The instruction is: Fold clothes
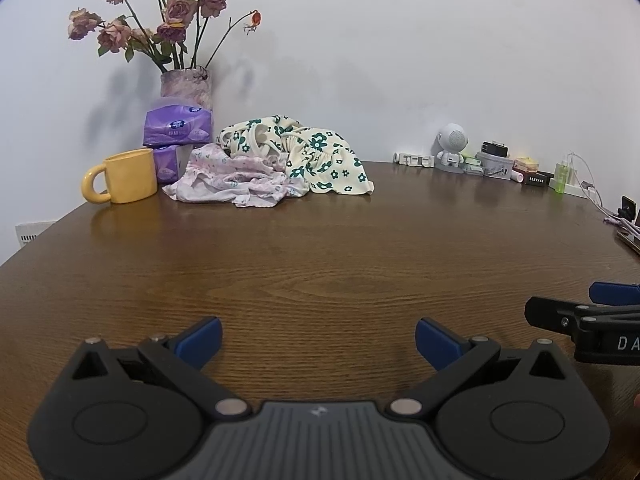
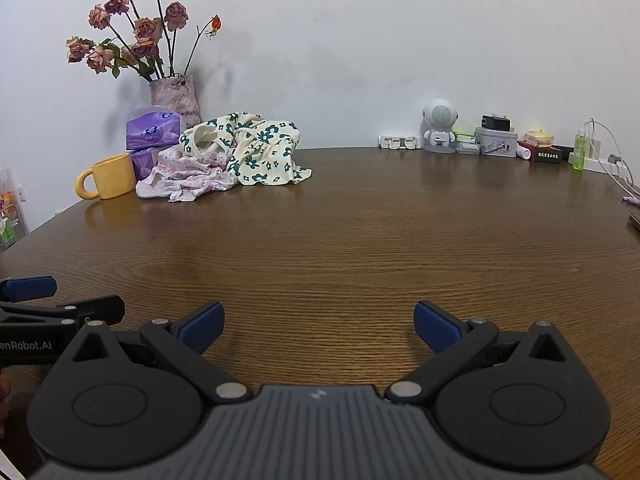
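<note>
Two crumpled garments lie heaped at the far left of the wooden table (image 1: pixel 320 264): a cream one with green flowers (image 1: pixel 320 156) (image 2: pixel 260 152) and a pale pink floral one (image 1: pixel 236 180) (image 2: pixel 188 178) in front of it. My left gripper (image 1: pixel 319 338) hovers open above the near table edge, far from the heap, with nothing between its blue pads. My right gripper (image 2: pixel 318 322) is open too, level with the left and just to its right. Each gripper shows at the edge of the other's view.
A yellow mug (image 1: pixel 124 178) (image 2: pixel 106 178), purple tissue packs (image 1: pixel 176 126) and a vase of dried roses (image 1: pixel 186 88) stand left of the clothes. A small white robot figure (image 2: pixel 439 126), boxes, a green bottle (image 2: pixel 579 152) and cables line the far right by the wall.
</note>
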